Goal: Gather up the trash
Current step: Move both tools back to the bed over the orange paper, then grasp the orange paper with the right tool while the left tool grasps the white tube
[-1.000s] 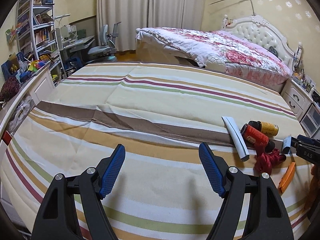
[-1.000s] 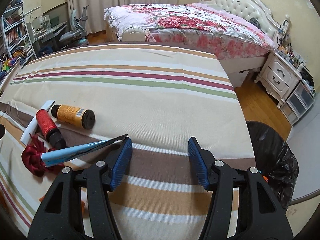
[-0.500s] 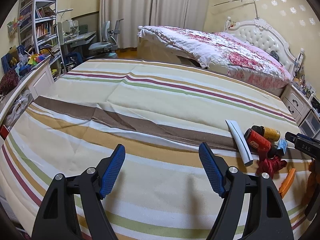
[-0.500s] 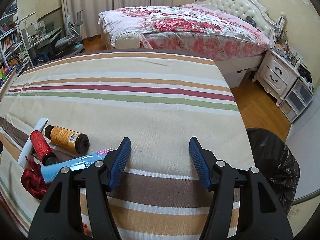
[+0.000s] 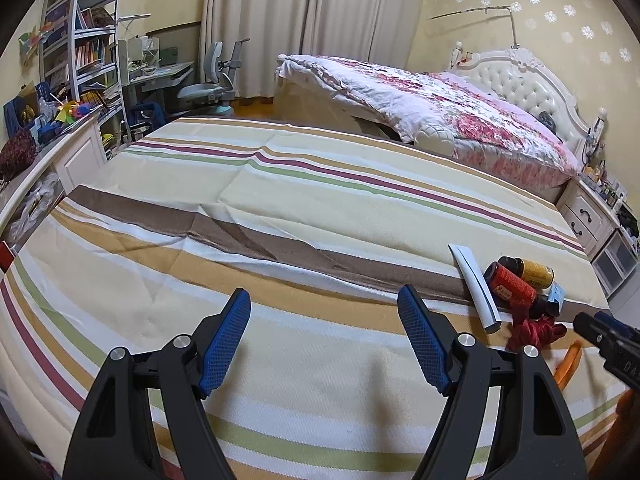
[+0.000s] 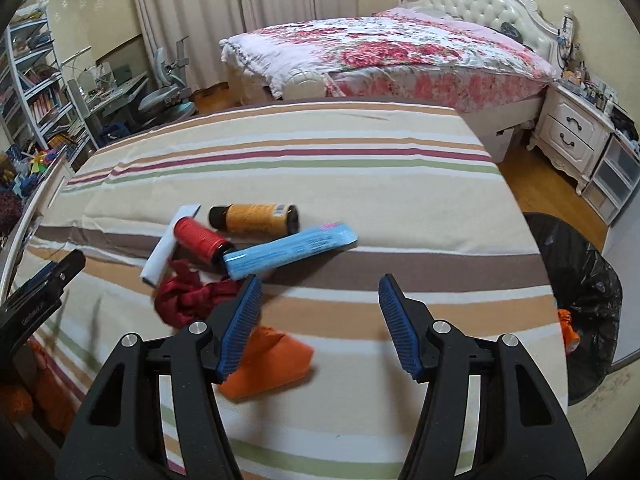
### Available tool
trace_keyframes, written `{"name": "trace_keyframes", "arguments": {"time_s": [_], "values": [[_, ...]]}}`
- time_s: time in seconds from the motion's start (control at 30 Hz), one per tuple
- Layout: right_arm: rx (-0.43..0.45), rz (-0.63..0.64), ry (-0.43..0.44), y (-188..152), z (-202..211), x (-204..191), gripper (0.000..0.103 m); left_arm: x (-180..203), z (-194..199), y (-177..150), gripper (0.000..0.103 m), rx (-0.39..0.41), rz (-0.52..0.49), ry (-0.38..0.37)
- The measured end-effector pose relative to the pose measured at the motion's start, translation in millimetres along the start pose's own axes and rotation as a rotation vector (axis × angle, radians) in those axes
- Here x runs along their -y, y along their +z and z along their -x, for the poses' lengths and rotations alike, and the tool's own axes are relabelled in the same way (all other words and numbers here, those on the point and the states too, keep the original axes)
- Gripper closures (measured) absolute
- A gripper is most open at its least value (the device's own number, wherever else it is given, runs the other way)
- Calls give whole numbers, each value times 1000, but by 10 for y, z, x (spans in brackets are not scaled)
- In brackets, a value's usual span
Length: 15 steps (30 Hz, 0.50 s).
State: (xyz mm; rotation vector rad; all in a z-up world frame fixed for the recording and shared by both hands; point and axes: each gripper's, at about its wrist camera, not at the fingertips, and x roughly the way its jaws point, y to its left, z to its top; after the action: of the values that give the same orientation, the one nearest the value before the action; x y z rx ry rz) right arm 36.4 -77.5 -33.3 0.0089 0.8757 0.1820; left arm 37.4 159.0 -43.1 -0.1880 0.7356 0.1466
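Both claws stand wide and empty: the left claw (image 5: 324, 340) and the right claw (image 6: 320, 320) above the striped bed (image 6: 360, 184). The blue tube (image 6: 290, 250) (print unreadable) lies beside red bottle (image 6: 202, 240), yellow bottle (image 6: 254, 220); "DA" marks the right claw.

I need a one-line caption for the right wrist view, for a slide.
Open right gripper above a striped bedspread, facing a blue tube, two bottles and orange wrapper; black trash bag at right.

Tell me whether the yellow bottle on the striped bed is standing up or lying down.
Lying down. The yellow bottle rests on its side on the striped cover, its dark cap pointing left, beside the red bottle.
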Motion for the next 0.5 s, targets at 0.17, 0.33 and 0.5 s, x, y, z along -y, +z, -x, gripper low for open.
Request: {"name": "trace_keyframes", "arguments": {"time_s": [0.17, 0.33, 0.5], "values": [[-45, 30, 0, -109, -72, -72, 38, -6, 28, -4, 29, 5, 1, -1], [-38, 44, -33, -172, -9, -40, 37, -18, 39, -11, 29, 5, 0, 0], [-64, 44, -18, -226, -20, -23, 37, -30, 56, -27, 29, 3, -1, 6]]}}
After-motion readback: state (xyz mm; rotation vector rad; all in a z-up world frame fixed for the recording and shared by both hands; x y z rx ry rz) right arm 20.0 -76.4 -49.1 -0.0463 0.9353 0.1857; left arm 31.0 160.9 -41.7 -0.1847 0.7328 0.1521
